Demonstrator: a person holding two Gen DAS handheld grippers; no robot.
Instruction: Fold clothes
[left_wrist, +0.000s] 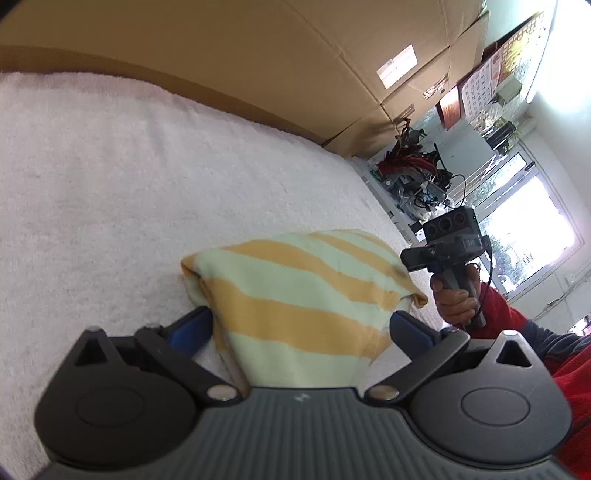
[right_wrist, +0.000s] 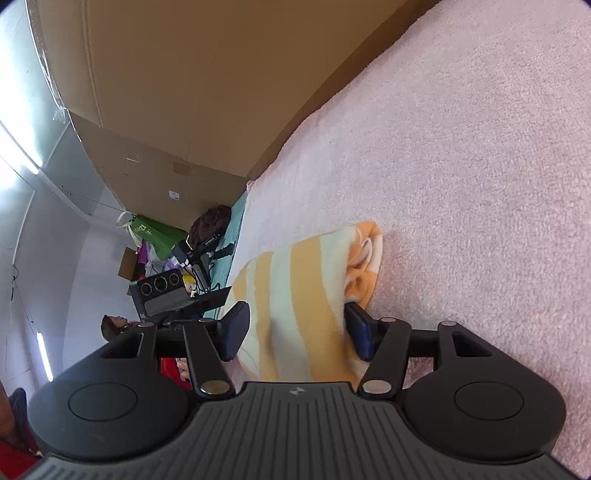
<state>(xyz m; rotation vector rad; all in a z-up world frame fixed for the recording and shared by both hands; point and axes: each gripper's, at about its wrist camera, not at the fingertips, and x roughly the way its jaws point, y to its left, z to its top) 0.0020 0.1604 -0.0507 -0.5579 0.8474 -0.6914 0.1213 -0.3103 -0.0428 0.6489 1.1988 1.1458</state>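
A folded cloth with yellow and pale green stripes (left_wrist: 295, 295) lies on a white fleecy cover (left_wrist: 129, 177). My left gripper (left_wrist: 299, 325) is open, its blue pads (left_wrist: 190, 328) wide apart on either side of the cloth's near end. In the right wrist view the same cloth (right_wrist: 295, 288) sits between the blue pads (right_wrist: 236, 328) of my right gripper (right_wrist: 297, 325), which presses it from both sides. The right gripper's body (left_wrist: 452, 236), held by a hand (left_wrist: 456, 302), shows beyond the cloth's far end, with its fingers hidden. The left gripper's body (right_wrist: 159, 291) shows at the left.
Large cardboard boxes (left_wrist: 258, 55) stand along the cover's far edge. A red sleeve (left_wrist: 517, 325) is at the right. Beyond it are a cluttered shelf (left_wrist: 413, 170), a wall calendar (left_wrist: 484, 81) and a bright window (left_wrist: 532, 229). A green bag (right_wrist: 155, 232) and a teal cloth (right_wrist: 234, 221) lie off the cover's end.
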